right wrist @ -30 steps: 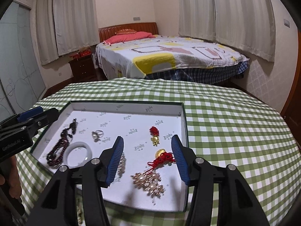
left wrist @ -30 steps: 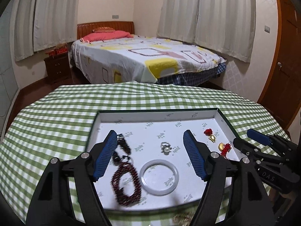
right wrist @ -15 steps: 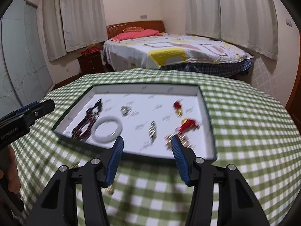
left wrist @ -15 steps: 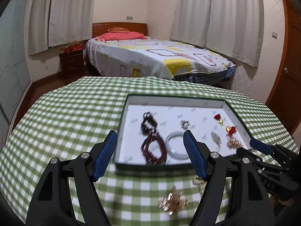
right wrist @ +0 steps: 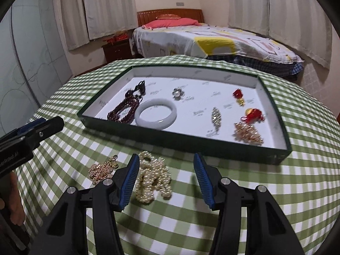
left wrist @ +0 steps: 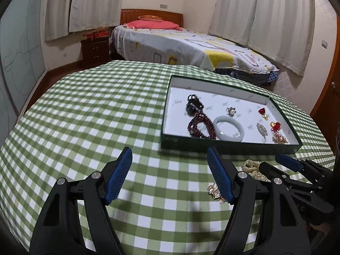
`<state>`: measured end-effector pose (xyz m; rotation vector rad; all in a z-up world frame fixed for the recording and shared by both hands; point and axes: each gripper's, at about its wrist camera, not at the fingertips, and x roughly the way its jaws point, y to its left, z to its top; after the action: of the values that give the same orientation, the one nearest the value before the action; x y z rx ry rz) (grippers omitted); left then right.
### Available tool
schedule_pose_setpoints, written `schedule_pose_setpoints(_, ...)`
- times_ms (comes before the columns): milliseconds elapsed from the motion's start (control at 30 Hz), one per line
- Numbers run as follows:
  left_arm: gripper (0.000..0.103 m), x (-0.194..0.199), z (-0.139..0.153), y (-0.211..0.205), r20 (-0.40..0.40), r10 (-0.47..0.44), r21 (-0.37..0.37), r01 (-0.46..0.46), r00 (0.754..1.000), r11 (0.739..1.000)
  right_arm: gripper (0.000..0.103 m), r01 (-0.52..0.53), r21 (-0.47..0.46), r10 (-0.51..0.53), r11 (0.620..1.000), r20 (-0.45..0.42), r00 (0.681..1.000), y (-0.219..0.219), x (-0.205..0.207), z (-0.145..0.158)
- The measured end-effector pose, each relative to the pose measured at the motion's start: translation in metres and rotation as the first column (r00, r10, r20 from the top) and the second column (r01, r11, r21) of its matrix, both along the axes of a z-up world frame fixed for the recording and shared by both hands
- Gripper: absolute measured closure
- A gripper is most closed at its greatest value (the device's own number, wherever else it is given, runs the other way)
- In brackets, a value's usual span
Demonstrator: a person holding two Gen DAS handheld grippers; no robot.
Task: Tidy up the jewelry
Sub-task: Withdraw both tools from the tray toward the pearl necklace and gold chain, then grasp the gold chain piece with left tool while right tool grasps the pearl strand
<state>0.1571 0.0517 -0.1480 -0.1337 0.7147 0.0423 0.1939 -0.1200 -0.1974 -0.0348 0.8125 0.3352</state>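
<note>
While I am holding both grippers above the near edge of the green-checked tablecloth (right wrist: 286, 191), neither one is gripping anything. The left gripper (left wrist: 170, 170) is standing wide, its blue pads (left wrist: 119, 176) spread over bare cloth. The right gripper (right wrist: 166, 176) is standing at a middling width, nothing pressed between its pads, and the pearl necklace (right wrist: 154, 178) is lying heaped on the cloth just under its left finger, partly in the gap between the two fingers. A gold brooch (right wrist: 102, 170) is sitting just left of the pearls, also on the cloth, outside the tray.

The dark green tray (right wrist: 191, 142) with its white lining is lying farther in, toward the far edge of the table. Along its left end I am seeing a dark red bead bracelet (right wrist: 121, 110) touching a pale jade bangle (right wrist: 156, 116), with a black clasp piece (right wrist: 140, 88) behind them. A pearl ring (right wrist: 178, 93) is lying near the middle. Toward the right end there are a red-and-gold earring (right wrist: 238, 95), a silver hair clip (right wrist: 216, 116), a red-tasselled gold charm (right wrist: 254, 114) and a gold cluster brooch (right wrist: 247, 133) near the front right corner.

The lining is carrying a repeated small grey logo, too faint for me to read. On the left gripper's body, in the right wrist view, white lettering is showing that ends in "Robot.AI"; its first letters are cut off.
</note>
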Motion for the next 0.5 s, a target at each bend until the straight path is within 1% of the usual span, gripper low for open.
schedule_pose_setpoints(333,0.032,0.001,-0.003,-0.006,-0.005,-0.014,0.007,0.014,1.000,1.000,0.051,-0.010,-0.026,0.008,1.000,-0.047,0.999,0.005,0.003,-0.012)
schedule_pose_setpoints(367,0.032,0.002,-0.004,-0.006,-0.008,-0.014,0.007,0.014,1.000,1.000,0.057,-0.012,-0.028,0.010,1.000,-0.053,0.999,0.005,0.003,-0.014)
schedule_pose_setpoints(400,0.032,0.002,-0.004,-0.006,-0.010,-0.015,0.007,0.015,1.000,1.000,0.060,-0.016,-0.023,0.015,1.000,-0.054,0.998,0.006,0.003,-0.015)
schedule_pose_setpoints(467,0.032,0.002,-0.006,-0.007,-0.013,-0.015,0.009,0.015,1.000,1.000,0.074,-0.030,-0.017,0.029,0.999,-0.053,0.998,0.006,0.001,-0.014)
schedule_pose_setpoints(500,0.032,0.002,-0.006,-0.007,-0.014,-0.015,0.010,0.016,1.000,1.000,0.078,-0.039,-0.019,0.038,0.999,-0.051,0.998,0.008,0.001,-0.013)
